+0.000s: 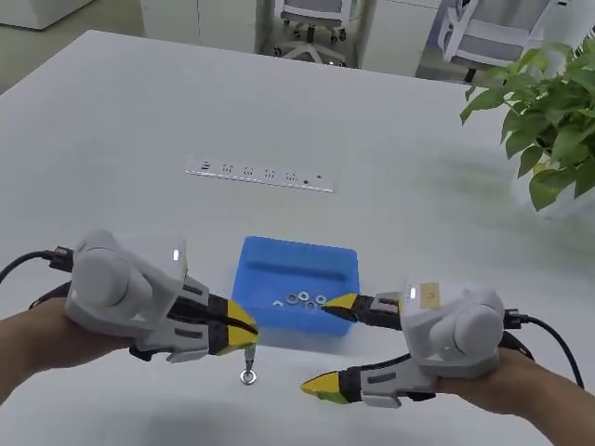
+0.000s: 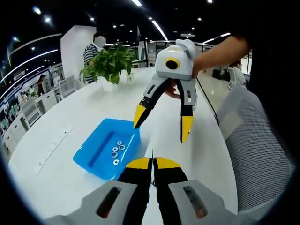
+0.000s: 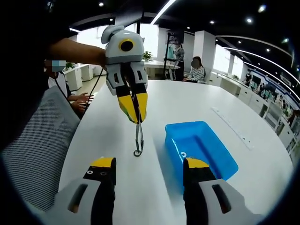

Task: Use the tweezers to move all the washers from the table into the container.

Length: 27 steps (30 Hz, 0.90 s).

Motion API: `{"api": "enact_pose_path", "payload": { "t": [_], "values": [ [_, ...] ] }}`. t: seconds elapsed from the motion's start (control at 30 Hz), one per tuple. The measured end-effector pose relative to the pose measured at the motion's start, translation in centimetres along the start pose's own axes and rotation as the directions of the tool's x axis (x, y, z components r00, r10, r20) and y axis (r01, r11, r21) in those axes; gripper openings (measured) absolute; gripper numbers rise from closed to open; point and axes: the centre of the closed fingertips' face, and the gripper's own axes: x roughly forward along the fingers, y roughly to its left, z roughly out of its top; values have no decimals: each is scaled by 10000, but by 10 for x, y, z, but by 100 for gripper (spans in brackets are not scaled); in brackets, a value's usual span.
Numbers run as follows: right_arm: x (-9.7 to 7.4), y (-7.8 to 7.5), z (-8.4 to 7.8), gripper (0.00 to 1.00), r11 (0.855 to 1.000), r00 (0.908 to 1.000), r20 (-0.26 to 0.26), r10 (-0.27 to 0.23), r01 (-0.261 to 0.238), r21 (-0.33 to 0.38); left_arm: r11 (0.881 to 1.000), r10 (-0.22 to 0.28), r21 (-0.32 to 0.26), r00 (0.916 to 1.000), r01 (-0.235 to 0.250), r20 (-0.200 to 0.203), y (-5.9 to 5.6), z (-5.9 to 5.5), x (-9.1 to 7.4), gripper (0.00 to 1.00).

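The left gripper [image 1: 240, 327] has its fingers [image 1: 232, 321] clenched on the tweezers [image 1: 248, 356], which hang tip-down and meet a single washer [image 1: 247, 376] lying on the white tabletop [image 1: 139, 121], just in front of the blue container [image 1: 299, 245]. Several washers [image 1: 299, 300] already lie inside that container. The right gripper [image 1: 331, 342] hovers beside the container's front right corner, its fingers [image 1: 325, 382] spread wide and grasping nothing.
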Motion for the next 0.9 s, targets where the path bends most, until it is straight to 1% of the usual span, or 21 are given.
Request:
{"api": "enact_pose_path", "payload": {
  "t": [0.13,0.17,0.23,0.3,0.43,0.6,0.9],
  "values": [
    [7,3,0,53,9996,9997,-97,244,-245,-157,10000,-48,24,10000,48,-56,-1,0,0,5],
    [9,4,1,52,9991,9994,-143,315,-319,-288,10000,-66,23,10000,66,-56,-1,0,-1,5],
    [12,5,1,49,9980,9988,-232,433,-443,-447,10000,-77,5,10000,77,-46,0,-1,-1,5],
    [15,6,0,44,9952,9978,-376,537,-566,-804,10000,-95,6,9999,95,-42,-1,-1,-1,5],
    [24,10,1,38,9909,9956,-483,806,-853,-1043,9999,-147,31,9999,148,-50,0,-2,-2,5],
    [34,13,6,33,9867,9927,-479,1107,-1155,-1140,9998,-184,62,9998,184,-82,0,-2,-2,5],
    [49,17,10,27,9756,9856,-617,1572,-1647,-1452,9995,-257,155,9996,260,-153,-1,-1,-1,5]
  ]
}}
